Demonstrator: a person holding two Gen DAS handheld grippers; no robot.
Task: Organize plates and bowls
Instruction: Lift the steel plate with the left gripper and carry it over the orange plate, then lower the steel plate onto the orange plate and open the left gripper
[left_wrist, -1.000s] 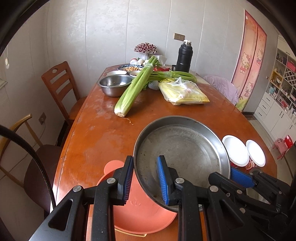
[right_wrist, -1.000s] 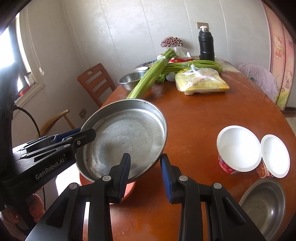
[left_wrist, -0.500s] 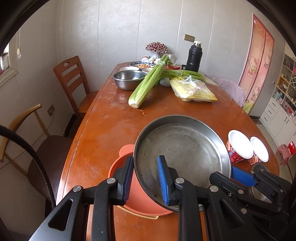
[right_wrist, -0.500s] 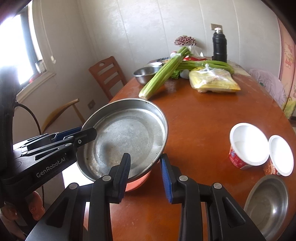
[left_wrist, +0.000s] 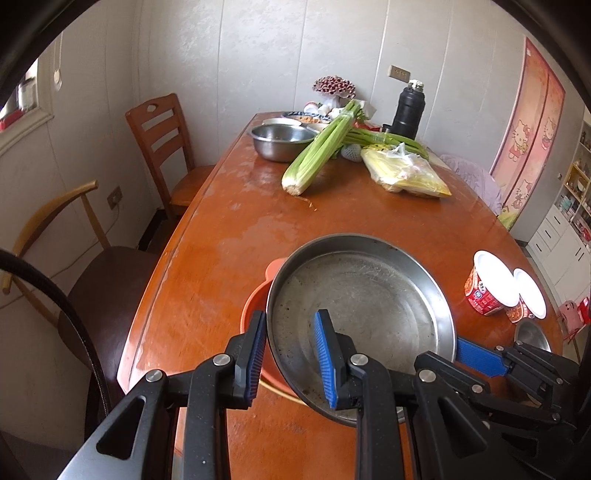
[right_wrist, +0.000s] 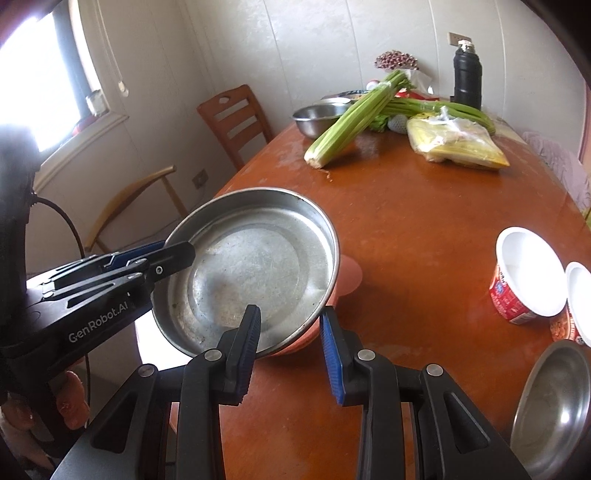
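Steel pan (left_wrist: 364, 314) held over my orange bowl (left_wrist: 255, 314) at the table (left_wrist: 229, 240) edge, my left gripper (left_wrist: 290, 354) clamped on its near rim, my right gripper (right_wrist: 290, 347) clamped on the opposite rim, only the right view showing the small steel dish (right_wrist: 554, 410) whole, beside two white-lidded cups (right_wrist: 528, 277).

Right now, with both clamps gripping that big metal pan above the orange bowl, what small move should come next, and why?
Probably ease the metal pan straight down. It hangs, tilted, over the orange bowl, with the left gripper and right gripper each clamped on its rim, so lowering would nest it before either lets go.
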